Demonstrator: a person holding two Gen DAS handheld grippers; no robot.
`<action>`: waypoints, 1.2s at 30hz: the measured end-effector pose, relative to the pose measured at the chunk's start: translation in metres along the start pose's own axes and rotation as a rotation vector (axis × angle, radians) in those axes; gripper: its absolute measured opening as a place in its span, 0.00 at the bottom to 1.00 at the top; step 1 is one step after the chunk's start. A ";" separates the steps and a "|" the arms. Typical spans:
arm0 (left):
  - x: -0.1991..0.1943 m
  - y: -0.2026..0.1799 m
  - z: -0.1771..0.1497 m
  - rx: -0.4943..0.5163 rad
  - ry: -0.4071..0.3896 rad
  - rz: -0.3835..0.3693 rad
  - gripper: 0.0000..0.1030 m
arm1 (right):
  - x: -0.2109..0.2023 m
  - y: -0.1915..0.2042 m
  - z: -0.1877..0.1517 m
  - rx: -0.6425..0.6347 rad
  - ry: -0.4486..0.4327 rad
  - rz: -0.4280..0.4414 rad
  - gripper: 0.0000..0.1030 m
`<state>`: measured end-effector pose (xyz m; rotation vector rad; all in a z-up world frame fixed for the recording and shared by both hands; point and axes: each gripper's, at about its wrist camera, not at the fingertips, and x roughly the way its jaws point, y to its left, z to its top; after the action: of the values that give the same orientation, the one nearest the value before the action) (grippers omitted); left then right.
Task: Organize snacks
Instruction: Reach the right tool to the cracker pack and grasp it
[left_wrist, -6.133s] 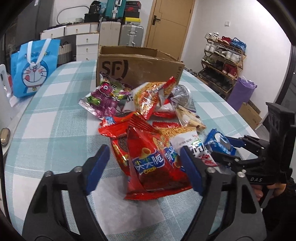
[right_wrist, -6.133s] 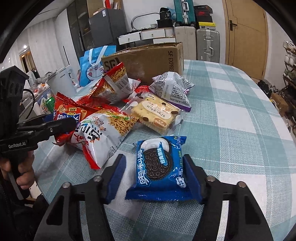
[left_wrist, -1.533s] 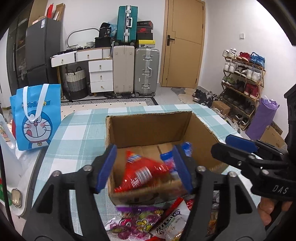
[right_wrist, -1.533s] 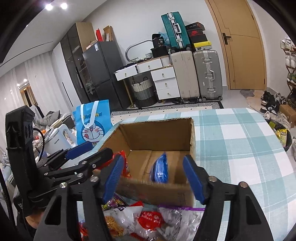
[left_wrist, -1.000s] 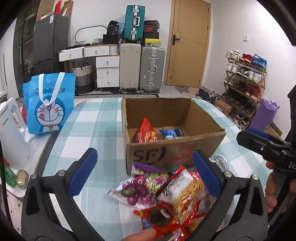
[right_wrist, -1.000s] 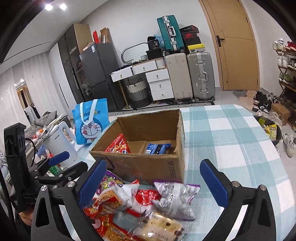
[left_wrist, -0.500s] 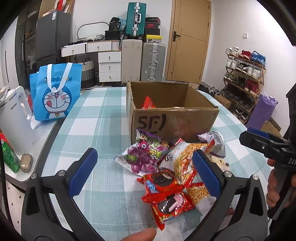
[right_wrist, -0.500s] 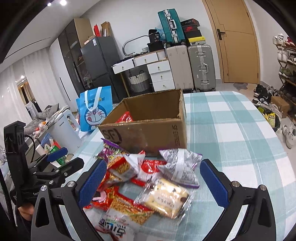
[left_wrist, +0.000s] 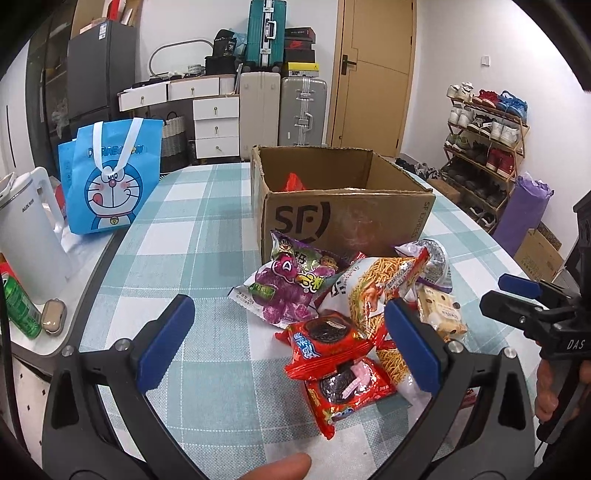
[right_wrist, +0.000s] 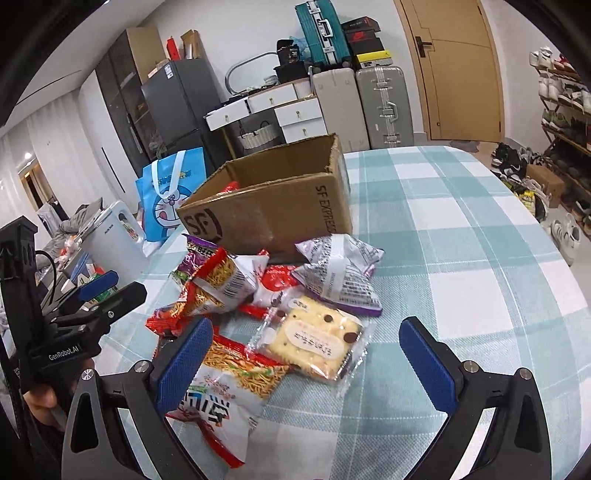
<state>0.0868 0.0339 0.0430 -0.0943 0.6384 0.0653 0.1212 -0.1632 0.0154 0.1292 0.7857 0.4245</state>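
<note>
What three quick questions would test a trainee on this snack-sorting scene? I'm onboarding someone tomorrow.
1. True or false: both tools are open and hold nothing.
2. Multiple choice: the purple grape-candy bag lies (A) inside the cardboard box, (B) on the table just in front of the box, (C) in the blue cartoon bag.
3. Short answer: which clear-wrapped snack lies nearest the right tool?

Key
1. True. The left tool and the right tool both gape wide with nothing between the pads.
2. B. It rests against the pile before the cardboard box.
3. The pale biscuit pack, beside the noodle-snack bag.
</note>
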 end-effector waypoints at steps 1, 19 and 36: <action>0.001 0.001 0.000 -0.002 0.002 0.002 0.99 | 0.001 -0.001 -0.002 0.006 0.008 -0.001 0.99; 0.027 -0.002 -0.009 -0.003 0.101 -0.072 0.99 | 0.021 -0.014 -0.015 0.071 0.098 -0.025 0.99; 0.049 0.010 -0.020 -0.071 0.158 -0.101 0.99 | 0.067 -0.009 0.000 0.135 0.174 -0.024 0.99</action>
<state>0.1137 0.0433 -0.0033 -0.2016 0.7879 -0.0176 0.1661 -0.1434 -0.0314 0.2108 0.9863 0.3628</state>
